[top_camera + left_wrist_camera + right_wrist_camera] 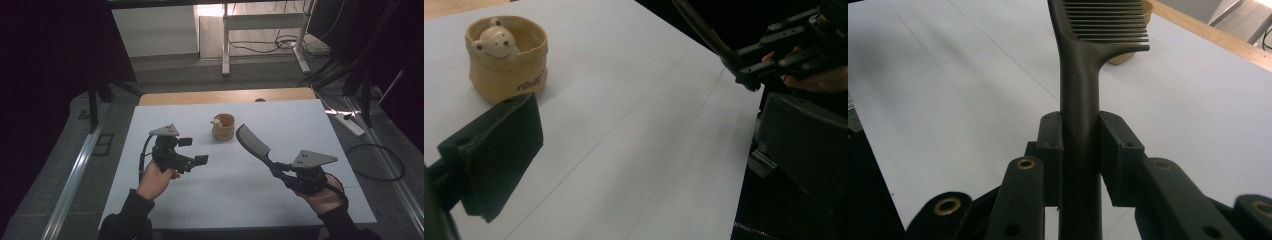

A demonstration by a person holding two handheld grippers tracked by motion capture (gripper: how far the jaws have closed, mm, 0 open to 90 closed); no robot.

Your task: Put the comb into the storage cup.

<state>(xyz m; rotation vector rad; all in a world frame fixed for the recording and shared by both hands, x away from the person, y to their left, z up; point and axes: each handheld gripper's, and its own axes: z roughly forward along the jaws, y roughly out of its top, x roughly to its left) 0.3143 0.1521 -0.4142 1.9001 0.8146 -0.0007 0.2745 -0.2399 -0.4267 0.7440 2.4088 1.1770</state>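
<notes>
A black comb (253,142) slants up over the white table top (225,200), its teeth end toward a tan cup (223,127) with a small bear figure in it. My right gripper (280,170) is shut on the comb's handle. In the right gripper view the pads (1115,145) press the handle (1079,95) from both sides, and the cup's rim (1147,7) peeks out behind the teeth. My left gripper (193,151) hovers left of the cup, open and holding nothing. In the left gripper view its jaws stand wide apart, with the cup (506,57) at the upper left and the right gripper (749,75) at the upper right.
A wooden table edge (225,96) runs along the far side of the white top. On the floor to the right lie a power strip (350,124) and cables. White desk legs (226,45) stand beyond the table.
</notes>
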